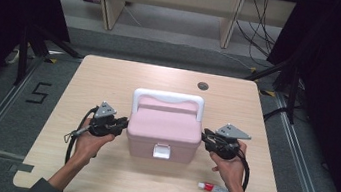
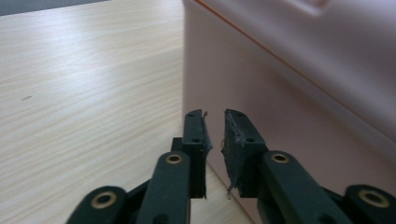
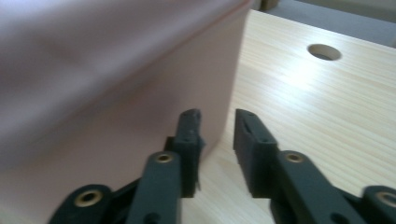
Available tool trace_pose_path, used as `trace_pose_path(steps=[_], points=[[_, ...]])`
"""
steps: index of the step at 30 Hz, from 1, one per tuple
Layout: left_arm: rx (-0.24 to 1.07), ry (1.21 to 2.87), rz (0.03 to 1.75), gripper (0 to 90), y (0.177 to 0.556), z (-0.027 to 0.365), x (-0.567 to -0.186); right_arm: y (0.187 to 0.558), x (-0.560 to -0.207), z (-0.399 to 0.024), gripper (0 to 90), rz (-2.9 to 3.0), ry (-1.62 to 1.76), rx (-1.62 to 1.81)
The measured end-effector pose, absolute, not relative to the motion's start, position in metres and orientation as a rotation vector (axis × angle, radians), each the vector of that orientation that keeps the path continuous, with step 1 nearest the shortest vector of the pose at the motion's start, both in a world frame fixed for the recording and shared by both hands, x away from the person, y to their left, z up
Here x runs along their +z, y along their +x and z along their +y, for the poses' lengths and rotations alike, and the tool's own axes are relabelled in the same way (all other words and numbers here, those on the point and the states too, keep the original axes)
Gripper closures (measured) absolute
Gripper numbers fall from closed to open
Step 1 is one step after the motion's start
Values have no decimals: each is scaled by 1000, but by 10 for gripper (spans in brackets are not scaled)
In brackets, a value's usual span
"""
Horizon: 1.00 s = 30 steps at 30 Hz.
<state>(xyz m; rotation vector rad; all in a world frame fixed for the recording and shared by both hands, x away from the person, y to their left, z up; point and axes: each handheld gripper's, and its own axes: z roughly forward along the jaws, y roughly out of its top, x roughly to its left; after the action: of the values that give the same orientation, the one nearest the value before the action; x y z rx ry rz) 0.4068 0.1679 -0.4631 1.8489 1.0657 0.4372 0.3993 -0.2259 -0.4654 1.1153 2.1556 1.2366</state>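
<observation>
The pink box (image 1: 165, 131) stands in the middle of the desk (image 1: 111, 75). The left gripper (image 1: 124, 124) and the right gripper (image 1: 205, 135) flank the box, both slightly parted, grasping nothing.

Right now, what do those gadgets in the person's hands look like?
Each hand holds a black two-jaw tool: the left gripper and right gripper carry a grey three-cornered plate on top and trail a black looping cable. The jaw links have brass-coloured rivets, and the pads look frayed. Dark grey sleeves cover the forearms.
</observation>
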Motion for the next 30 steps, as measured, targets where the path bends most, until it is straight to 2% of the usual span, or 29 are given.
trace_pose_path(steps=[3, 4, 6, 7, 11, 21, 26, 28, 30], points=[[447, 1858, 1063, 739, 410, 174, -459, 398, -467, -233, 613, 2147, 1099, 1206], [440, 1867, 1068, 707, 412, 176, -458, 397, -468, -237, 571, 2145, 1108, 1185], [427, 1893, 1051, 659, 414, 179, -457, 394, -468, -239, 551, 2131, 1143, 1173], [410, 1893, 1058, 630, 416, 179, -456, 392, -468, -243, 489, 2127, 1141, 1172], [377, 1916, 1031, 543, 421, 186, -446, 388, -469, -254, 433, 2086, 1128, 1162], [344, 2083, 925, 481, 438, 193, -407, 385, -473, -266, 421, 2097, 1164, 1159], [297, 2184, 861, 341, 446, 187, -386, 387, -475, -268, 418, 2099, 1170, 1160], [301, 2251, 811, 307, 452, 182, -372, 387, -475, -268, 412, 2101, 1163, 1169], [304, 2235, 809, 300, 453, 180, -367, 385, -475, -266, 409, 2111, 1194, 1177]])
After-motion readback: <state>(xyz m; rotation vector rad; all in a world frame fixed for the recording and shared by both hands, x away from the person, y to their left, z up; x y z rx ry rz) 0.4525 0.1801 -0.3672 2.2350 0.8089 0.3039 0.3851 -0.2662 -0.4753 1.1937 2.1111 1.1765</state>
